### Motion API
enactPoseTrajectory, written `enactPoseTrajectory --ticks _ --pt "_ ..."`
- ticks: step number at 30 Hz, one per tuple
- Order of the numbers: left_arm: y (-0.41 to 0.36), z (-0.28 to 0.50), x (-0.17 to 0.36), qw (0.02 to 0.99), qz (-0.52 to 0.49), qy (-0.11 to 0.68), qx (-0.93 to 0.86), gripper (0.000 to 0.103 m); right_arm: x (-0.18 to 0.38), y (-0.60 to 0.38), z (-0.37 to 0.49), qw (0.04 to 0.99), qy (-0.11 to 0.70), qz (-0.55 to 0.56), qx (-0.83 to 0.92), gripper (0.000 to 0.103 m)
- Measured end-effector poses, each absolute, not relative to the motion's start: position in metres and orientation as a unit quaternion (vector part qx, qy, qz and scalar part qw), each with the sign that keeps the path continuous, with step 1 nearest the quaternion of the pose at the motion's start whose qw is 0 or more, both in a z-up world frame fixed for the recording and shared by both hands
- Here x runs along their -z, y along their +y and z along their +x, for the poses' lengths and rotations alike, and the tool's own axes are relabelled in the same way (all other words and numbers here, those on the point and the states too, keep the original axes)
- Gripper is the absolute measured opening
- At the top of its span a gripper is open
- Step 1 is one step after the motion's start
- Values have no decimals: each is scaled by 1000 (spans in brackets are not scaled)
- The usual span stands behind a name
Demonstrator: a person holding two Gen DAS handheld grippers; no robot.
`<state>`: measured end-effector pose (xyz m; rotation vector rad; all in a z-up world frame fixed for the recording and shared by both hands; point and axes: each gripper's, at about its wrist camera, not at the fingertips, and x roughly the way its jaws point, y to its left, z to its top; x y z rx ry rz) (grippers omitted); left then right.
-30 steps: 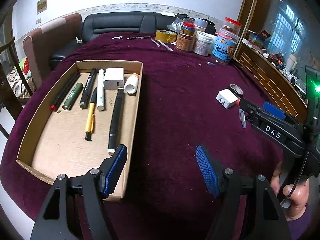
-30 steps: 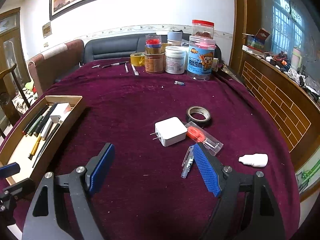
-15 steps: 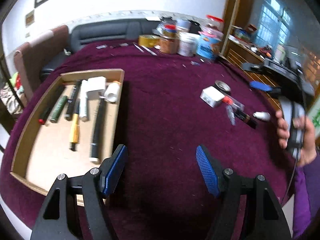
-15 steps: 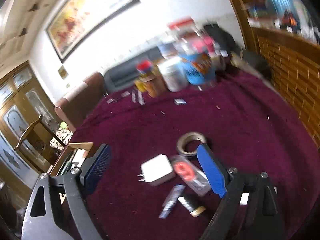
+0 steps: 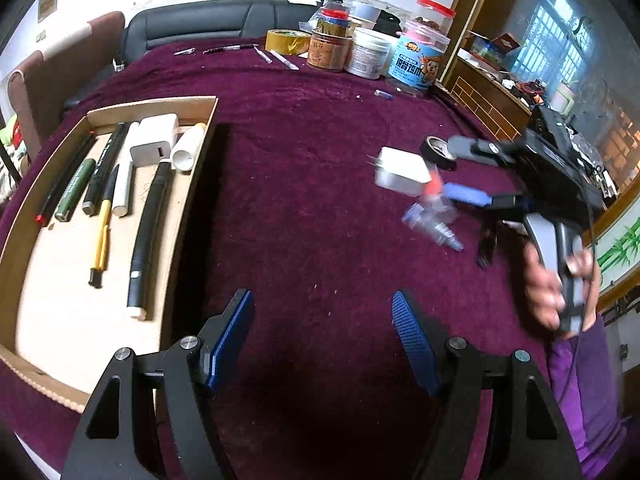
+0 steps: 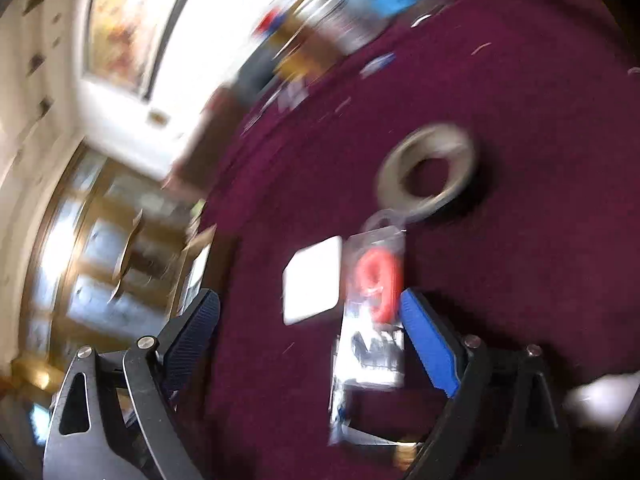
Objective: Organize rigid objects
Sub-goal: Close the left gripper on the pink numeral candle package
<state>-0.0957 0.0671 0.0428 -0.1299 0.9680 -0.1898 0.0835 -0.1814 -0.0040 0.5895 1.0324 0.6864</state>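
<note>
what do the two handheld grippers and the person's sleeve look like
Both the left gripper and the right gripper have black angular frames with silver bolts and blue ribbed pads. The right one has a grey handle with a thin black cable. The sleeve is purple.

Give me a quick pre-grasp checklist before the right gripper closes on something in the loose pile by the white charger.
1. Right gripper open: ok, its jaws have just been opening and press on nothing.
2. Target between the pads: ok, the clear packet with the red piece and the white charger both lie in the gap.
3. Single target isolated: not ok, packet and charger sit side by side, with the tape roll just beyond.
4. View steady enough to aim: not ok, the right wrist picture is badly blurred.
5. Left gripper clear: ok, open over bare cloth, holding nothing.
6. Room in the cardboard tray: ok, its near part is bare.
</note>
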Motion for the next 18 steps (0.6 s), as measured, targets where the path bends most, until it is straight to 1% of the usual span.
enactPoseTrajectory --ticks 3,5,7,11,14,18 --pt "59 -91 -44 879 -56 464 98 66 -5 -148 71 730 480 245 -421 93" --pt "52 -88 -45 880 -44 463 100 66 -18 -143 63 745 454 226 -434 93" --pt "43 -82 -43 878 -29 467 99 66 -22 -152 63 768 436 229 -409 93" --pt "26 -64 -37 870 -22 478 114 66 -19 -186 72 798 418 279 -334 93" --pt "8 -44 -34 867 -17 479 137 65 -22 -209 71 807 397 312 -307 93" --pt "-15 -9 -20 855 -3 493 158 65 -27 -216 66 816 384 326 -284 93"
